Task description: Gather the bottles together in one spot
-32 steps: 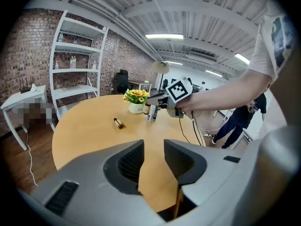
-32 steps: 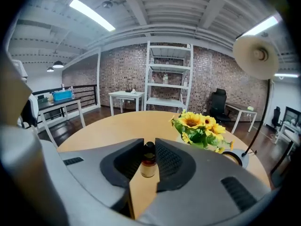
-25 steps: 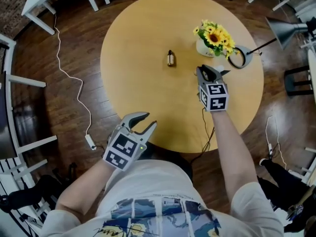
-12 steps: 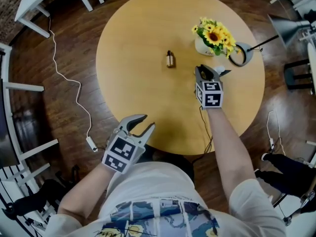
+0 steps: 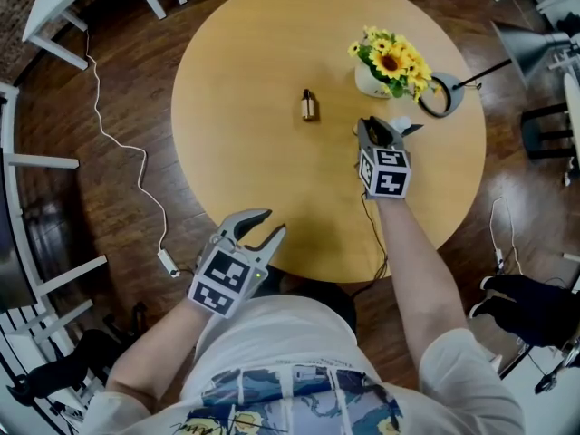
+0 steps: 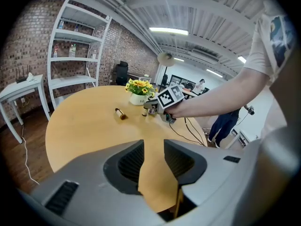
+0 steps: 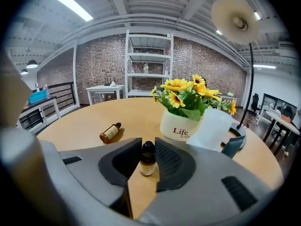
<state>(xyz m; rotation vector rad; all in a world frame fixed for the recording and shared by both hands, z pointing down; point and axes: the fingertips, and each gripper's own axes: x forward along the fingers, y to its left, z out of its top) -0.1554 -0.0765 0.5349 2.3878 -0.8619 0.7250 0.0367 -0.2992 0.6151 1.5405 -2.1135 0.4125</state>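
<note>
Releasing upright bottle (image 7: 147, 159) on the table (image 5: 245, 80) just beside pot (image 7: 178, 126), right gripper (image 5: 371, 127) jaws just opening around it, left gripper (image 5: 275, 221) jaws apart, empty; next likely fetch lying bottle (image 5: 308, 105) left of pot.

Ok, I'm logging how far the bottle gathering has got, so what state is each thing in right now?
Upright bottle: standing on the table, between the right gripper's jaws.
Right gripper: jaws have just been opening, upright bottle between them.
Lying bottle: on its side, apart from the upright bottle.
Left gripper: open, empty.
Sunflower pot: upright.
</note>
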